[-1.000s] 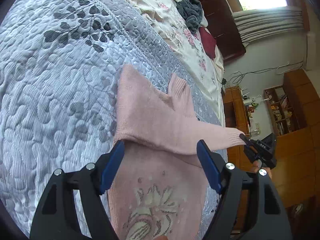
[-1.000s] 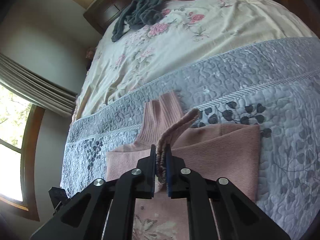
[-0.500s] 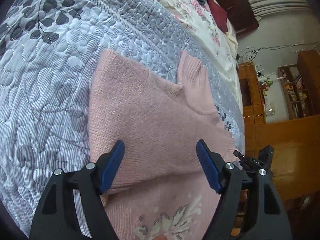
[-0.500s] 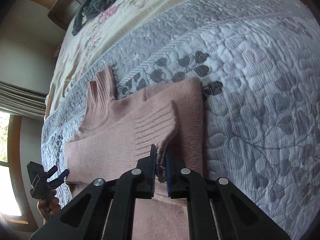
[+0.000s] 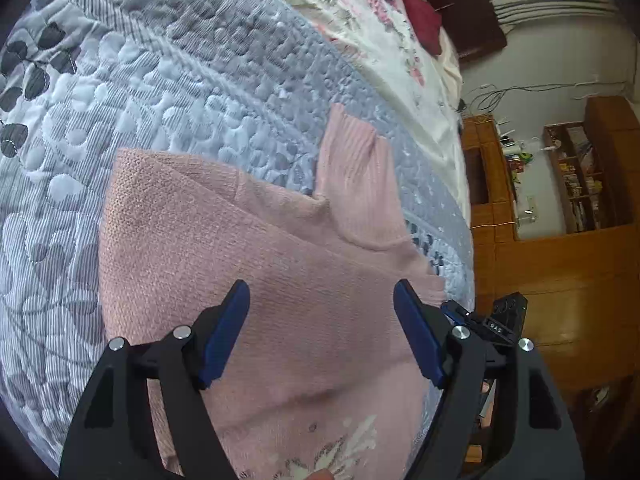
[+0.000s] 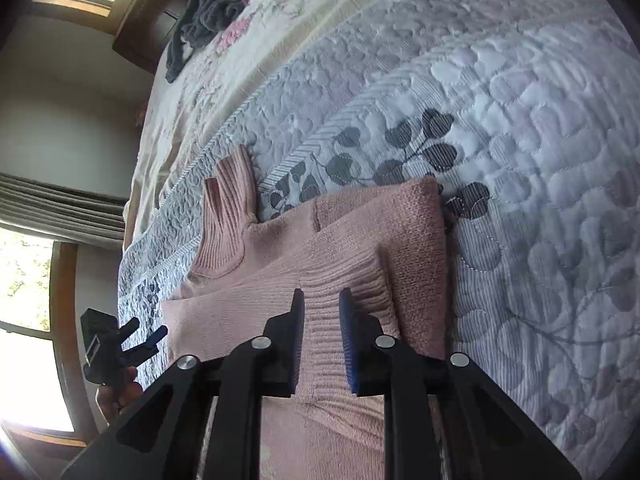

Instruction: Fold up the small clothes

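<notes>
The right gripper (image 6: 322, 336) had just released the sleeve cuff (image 6: 340, 280) across the pink sweater (image 5: 248, 248), jaws slightly apart. The left gripper (image 5: 320, 332) hovered, jaws wide apart. One sleeve looked folded.

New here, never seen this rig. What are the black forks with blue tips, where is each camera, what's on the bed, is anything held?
There is no robot arm: a person holds a two-finger gripper in each hand, and each gripper carries a fisheye camera that looks forward along its own fingers. So the black forks with blue pads are the grippers themselves.

The left wrist view shows the left gripper, jaws wide apart, above a pink sweater. The right wrist view shows the right gripper, jaws slightly apart over the ribbed sleeve cuff, which lies flat across the sweater's body. Neither one holds anything. Each view also catches the other gripper at its edge.

The sweater lies on a grey quilted bedspread with a leaf pattern, collar pointing up the bed. Farther up lie a floral sheet and a dark grey garment.
</notes>
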A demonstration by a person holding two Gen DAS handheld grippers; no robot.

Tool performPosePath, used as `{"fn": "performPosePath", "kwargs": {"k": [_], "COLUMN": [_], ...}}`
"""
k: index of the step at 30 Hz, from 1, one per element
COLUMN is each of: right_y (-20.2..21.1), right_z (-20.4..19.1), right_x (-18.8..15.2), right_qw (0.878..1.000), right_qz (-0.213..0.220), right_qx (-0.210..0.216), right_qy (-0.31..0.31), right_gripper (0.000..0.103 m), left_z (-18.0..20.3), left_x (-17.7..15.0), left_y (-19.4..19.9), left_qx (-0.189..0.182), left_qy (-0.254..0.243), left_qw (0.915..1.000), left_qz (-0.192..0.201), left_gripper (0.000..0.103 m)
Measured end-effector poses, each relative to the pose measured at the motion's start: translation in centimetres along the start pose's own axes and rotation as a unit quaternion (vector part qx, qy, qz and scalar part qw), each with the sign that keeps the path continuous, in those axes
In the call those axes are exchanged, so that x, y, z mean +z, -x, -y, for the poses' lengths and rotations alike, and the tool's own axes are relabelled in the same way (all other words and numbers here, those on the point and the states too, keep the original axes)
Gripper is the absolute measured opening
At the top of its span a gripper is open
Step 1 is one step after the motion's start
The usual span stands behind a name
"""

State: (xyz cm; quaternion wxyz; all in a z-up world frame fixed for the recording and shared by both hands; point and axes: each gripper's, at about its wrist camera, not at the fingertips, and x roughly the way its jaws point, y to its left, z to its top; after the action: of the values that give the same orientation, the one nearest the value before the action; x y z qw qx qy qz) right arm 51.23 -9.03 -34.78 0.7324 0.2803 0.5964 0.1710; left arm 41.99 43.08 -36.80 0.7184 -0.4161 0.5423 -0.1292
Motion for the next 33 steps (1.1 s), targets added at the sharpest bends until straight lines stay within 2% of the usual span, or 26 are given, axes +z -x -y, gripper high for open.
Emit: {"fn": "performPosePath", "kwargs": {"k": [1, 2, 3, 4, 5, 7, 8, 9, 10, 12, 13, 14, 15, 16, 18, 19, 20, 21, 22, 23, 24, 25, 27, 29, 33], "right_y": [-0.8, -1.4, -1.7, -1.5, -0.9, 0.3, 0.6, 0.5, 0.1, -1.2, -1.7, -1.8, -1.5, -0.8, -0.2, -0.6, -1.4, -2.7, -4.0, -4.2, -4.0, -3.4, -2.4, -2.4, -5.9], "right_z": [0.7, 1.3, 1.7, 1.8, 1.6, 0.5, 0.0, -0.3, -0.3, 0.3, 0.8, 1.2, 0.9, 0.0, -2.1, -2.6, -2.8, -2.7, -2.4, -2.5, -3.1, -4.0, -5.7, -7.0, -8.9], "right_x": [0.2, 0.3, 0.3, 0.2, -0.1, -1.2, -2.0, -2.9, -3.6, -4.5, -4.5, -4.4, -4.2, -4.1, -4.2, -4.4, -4.5, -4.7, -4.7, -4.5, -4.1, -3.5, -1.2, 2.1, 8.0], "right_qw": [1.0, 1.0, 1.0, 1.0, 1.0, 0.999, 0.998, 0.997, 0.996, 0.995, 0.995, 0.995, 0.996, 0.995, 0.992, 0.991, 0.99, 0.988, 0.983, 0.982, 0.98, 0.98, 0.983, 0.987, 0.993], "right_qz": [-0.005, -0.008, -0.009, -0.008, -0.005, -0.008, -0.017, -0.03, -0.045, -0.067, -0.072, -0.076, -0.077, -0.07, -0.071, -0.079, -0.091, -0.113, -0.135, -0.141, -0.148, -0.142, -0.117, -0.093, -0.07], "right_qx": [-0.005, -0.012, -0.017, -0.012, -0.001, 0.038, 0.052, 0.056, 0.054, 0.023, 0.014, 0.014, 0.019, 0.031, 0.062, 0.061, 0.046, 0.006, -0.031, -0.04, -0.034, -0.02, -0.001, 0.017, 0.038], "right_qy": [-0.01, -0.013, -0.011, -0.012, -0.012, 0.015, 0.03, 0.046, 0.057, 0.068, 0.067, 0.059, 0.05, 0.057, 0.081, 0.087, 0.095, 0.107, 0.116, 0.122, 0.127, 0.135, 0.144, 0.128, 0.093], "right_gripper": [0.014, 0.005, 0.001, 0.001, 0.008, 0.011, 0.011, 0.011, 0.011, 0.006, 0.0, 0.0, 0.002, 0.009, 0.011, 0.012, 0.014, 0.014, 0.001, 0.001, 0.004, 0.014, 0.015, 0.016, 0.02], "left_z": [-0.5, -1.2, -1.4, -1.2, -0.8, 0.7, 1.4, 1.8, 1.9, 0.9, 0.0, -0.5, -0.4, 0.0, 1.1, 1.4, 1.2, 0.8, 0.4, 0.7, 1.2, 1.8, 3.0, 3.9, 5.2], "left_x": [0.2, 0.3, 0.3, 0.4, 0.4, -0.7, -1.6, -2.6, -3.4, -4.6, -4.9, -5.0, -4.8, -4.7, -4.7, -4.9, -4.9, -4.8, -4.8, -4.5, -3.9, -3.1, -0.4, 3.3, 10.0], "left_y": [-0.9, -1.6, -1.8, -1.5, -0.9, 0.7, 1.0, 1.0, 0.5, -1.3, -2.1, -2.5, -2.3, -1.8, -1.1, -1.3, -1.9, -2.9, -3.7, -3.7, -3.3, -2.7, -1.6, -1.3, -3.6], "left_qx": [0.023, 0.034, 0.035, 0.032, 0.025, -0.026, -0.052, -0.062, -0.054, -0.005, 0.013, 0.017, 0.011, -0.007, -0.047, -0.047, -0.034, -0.015, -0.005, -0.002, -0.005, -0.01, -0.02, -0.008, -0.009], "left_qy": [0.003, 0.006, 0.006, 0.007, 0.003, -0.029, -0.049, -0.069, -0.086, -0.102, -0.101, -0.099, -0.095, -0.094, -0.11, -0.117, -0.119, -0.113, -0.11, -0.116, -0.124, -0.134, -0.142, -0.134, -0.114], "left_qw": [0.9997, 0.9992, 0.9992, 0.9993, 0.9996, 0.9992, 0.9972, 0.995, 0.9934, 0.9914, 0.9904, 0.99, 0.9904, 0.9907, 0.9885, 0.9875, 0.9871, 0.9865, 0.9849, 0.9833, 0.9823, 0.9821, 0.9842, 0.989, 0.9931], "left_qz": [-0.011, -0.019, -0.021, -0.02, -0.015, -0.011, -0.023, -0.037, -0.053, -0.082, -0.094, -0.099, -0.099, -0.098, -0.093, -0.095, -0.102, -0.117, -0.133, -0.14, -0.14, -0.132, -0.104, -0.062, -0.029], "left_gripper": [0.073, 0.067, 0.065, 0.065, 0.065, 0.067, 0.068, 0.068, 0.068, 0.067, 0.06, 0.058, 0.058, 0.06, 0.064, 0.067, 0.068, 0.067, 0.064, 0.064, 0.064, 0.065, 0.068, 0.074, 0.074]}}
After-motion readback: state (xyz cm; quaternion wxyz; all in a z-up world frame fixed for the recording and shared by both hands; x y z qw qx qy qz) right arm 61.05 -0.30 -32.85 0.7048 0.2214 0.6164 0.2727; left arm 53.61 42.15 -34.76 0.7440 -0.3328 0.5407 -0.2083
